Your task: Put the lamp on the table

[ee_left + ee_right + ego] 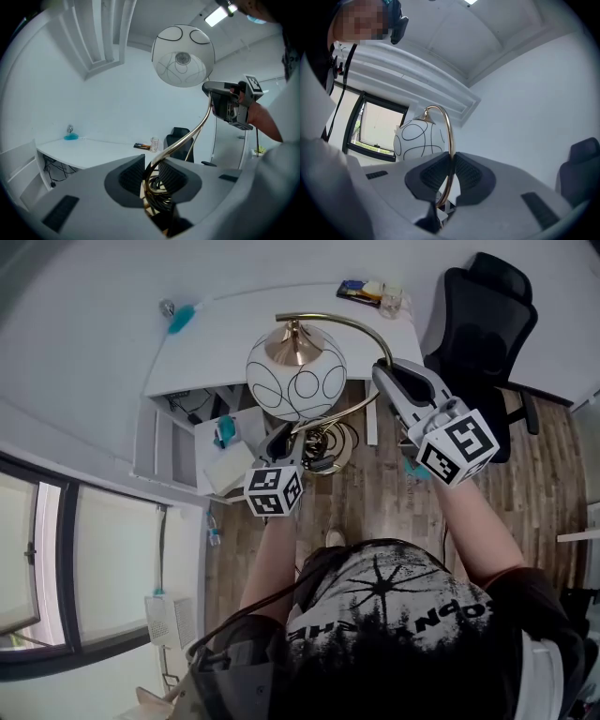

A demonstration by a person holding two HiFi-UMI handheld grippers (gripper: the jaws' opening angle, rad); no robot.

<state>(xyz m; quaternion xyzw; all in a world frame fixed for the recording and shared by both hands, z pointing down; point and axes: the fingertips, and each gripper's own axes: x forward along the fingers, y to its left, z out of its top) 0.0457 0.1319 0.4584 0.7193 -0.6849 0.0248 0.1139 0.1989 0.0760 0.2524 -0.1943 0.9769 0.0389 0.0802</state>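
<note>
The lamp has a white globe shade (296, 371) with black line patterns and a curved brass stem (354, 326). It is held up in the air in front of the white table (234, 334). My left gripper (286, 439) is shut on the lower stem by the coiled black cord (157, 190), with the stem between its pads (151, 171). My right gripper (384, 371) is shut on the stem higher up, on the arc (452, 171). The shade (419, 138) hangs beyond the right gripper's jaws. In the left gripper view the shade (183, 56) hangs overhead and the right gripper (229, 105) is at the right.
A blue object (180, 317) lies at the table's far left corner, and small items with a glass (375, 292) sit at its right end. A black office chair (487, 306) stands right of the table. Drawers and cables (202, 413) are under it. A window (84, 559) is at left.
</note>
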